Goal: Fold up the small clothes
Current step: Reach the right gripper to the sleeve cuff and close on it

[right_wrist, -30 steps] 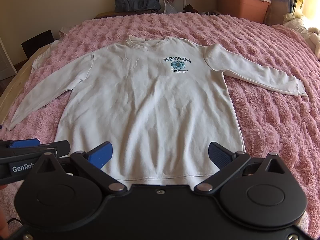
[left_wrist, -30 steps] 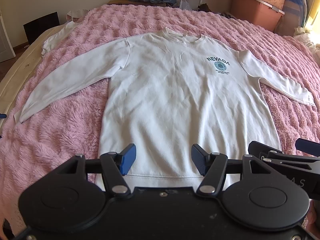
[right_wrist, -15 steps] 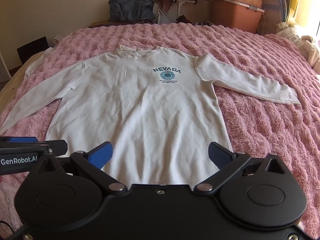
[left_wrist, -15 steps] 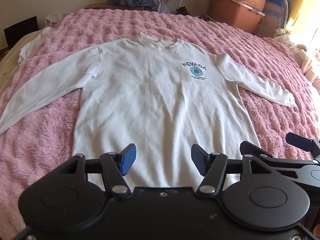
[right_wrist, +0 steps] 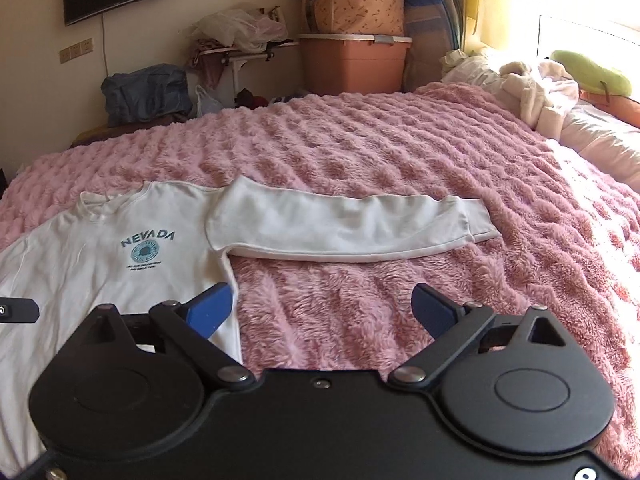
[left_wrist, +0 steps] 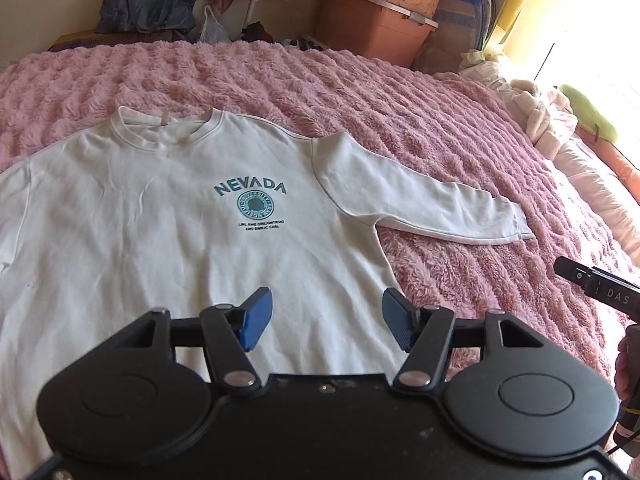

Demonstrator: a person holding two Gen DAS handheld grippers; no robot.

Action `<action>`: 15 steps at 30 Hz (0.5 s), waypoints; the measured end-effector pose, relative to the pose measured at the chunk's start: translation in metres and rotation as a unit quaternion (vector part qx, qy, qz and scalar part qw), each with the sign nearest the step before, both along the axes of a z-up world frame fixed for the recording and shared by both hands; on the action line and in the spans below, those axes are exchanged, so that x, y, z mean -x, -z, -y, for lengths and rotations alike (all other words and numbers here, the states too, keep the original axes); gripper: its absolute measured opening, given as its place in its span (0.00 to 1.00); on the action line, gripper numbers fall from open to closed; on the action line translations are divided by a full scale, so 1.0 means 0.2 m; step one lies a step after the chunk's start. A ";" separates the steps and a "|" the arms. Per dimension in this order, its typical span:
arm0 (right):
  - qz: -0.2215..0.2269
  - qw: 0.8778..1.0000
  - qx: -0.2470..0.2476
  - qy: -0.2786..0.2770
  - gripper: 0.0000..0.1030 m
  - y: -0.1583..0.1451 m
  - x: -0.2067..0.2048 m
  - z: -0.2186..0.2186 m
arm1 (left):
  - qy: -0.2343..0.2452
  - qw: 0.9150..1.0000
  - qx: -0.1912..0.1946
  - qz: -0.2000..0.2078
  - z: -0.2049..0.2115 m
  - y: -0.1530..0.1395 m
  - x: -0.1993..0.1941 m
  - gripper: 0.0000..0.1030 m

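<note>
White sweatshirt [left_wrist: 168,216] lies flat, front up, on a pink fluffy blanket [left_wrist: 440,128] covering the bed; collar toward 12 o'clock in the left wrist view, "NEVADA" print [left_wrist: 252,190] near the chest centre; one sleeve [left_wrist: 420,208] stretched out toward 3 o'clock, its cuff resting on the blanket, nothing touching it.

Left gripper [left_wrist: 326,316] hovers over the lower body of the sweatshirt at 6 o'clock; jaws moderately apart, only cloth seen well below the blue pads, nothing gripped.

Right gripper [right_wrist: 322,312] hangs above the side seam of the sweatshirt [right_wrist: 92,272]; left pad over white cloth, right pad over bare blanket [right_wrist: 400,152]; jaws wide yet closing, nothing between them; the sleeve [right_wrist: 340,226] lies across 12 o'clock of it, well apart from the pads.

In the left wrist view the right gripper's body shows at 3 o'clock, with part of a hand [left_wrist: 628,364] on its handle.

Beyond the bed at 12 o'clock: brown storage box [right_wrist: 352,64], dark bag [right_wrist: 146,92]; pale bundled bedding [right_wrist: 540,88] at 2 o'clock.
</note>
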State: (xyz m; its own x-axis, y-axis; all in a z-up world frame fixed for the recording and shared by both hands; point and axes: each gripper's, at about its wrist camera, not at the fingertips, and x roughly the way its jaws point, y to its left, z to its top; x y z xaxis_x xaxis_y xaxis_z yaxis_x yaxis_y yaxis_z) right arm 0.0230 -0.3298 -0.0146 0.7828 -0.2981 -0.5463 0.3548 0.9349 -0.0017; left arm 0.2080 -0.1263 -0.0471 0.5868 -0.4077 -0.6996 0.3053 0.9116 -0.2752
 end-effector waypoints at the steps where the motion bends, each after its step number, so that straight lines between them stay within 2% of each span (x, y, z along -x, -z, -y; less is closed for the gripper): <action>1: 0.007 1.000 -0.004 0.015 0.80 0.02 -0.04 0.11 | 0.003 1.000 -0.003 -0.007 0.05 0.03 -0.07 0.63; 4: 0.031 0.997 -0.031 0.061 0.56 0.12 -0.15 0.41 | 0.023 0.999 0.001 -0.028 0.24 0.15 -0.32 0.63; 6: 0.038 0.993 -0.042 0.099 0.56 0.20 -0.23 0.60 | 0.030 0.999 0.015 -0.034 0.33 0.22 -0.45 0.63; 9: 0.059 0.989 -0.063 0.121 0.43 0.30 -0.32 0.83 | 0.033 0.998 0.034 -0.039 0.47 0.32 -0.62 0.63; 10: 0.061 0.988 -0.073 0.124 0.41 0.34 -0.35 0.89 | 0.033 0.998 0.039 -0.041 0.51 0.34 -0.66 0.63; 12: 0.069 0.981 -0.107 0.146 0.41 0.40 -0.39 1.02 | 0.034 0.997 0.044 -0.048 0.58 0.39 -0.74 0.63; 15: 0.094 0.964 -0.176 0.173 0.39 0.49 -0.43 1.21 | 0.039 0.997 0.041 -0.051 0.68 0.45 -0.83 0.63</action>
State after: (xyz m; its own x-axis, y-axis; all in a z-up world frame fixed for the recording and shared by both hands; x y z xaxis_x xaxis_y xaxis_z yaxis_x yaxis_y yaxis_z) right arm 0.1092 -0.5710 -0.1132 0.7657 -0.3804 -0.5187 0.6078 0.6918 0.3899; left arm 0.3740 -0.2620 -0.1366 0.4791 -0.5082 -0.7157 0.3411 0.8591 -0.3817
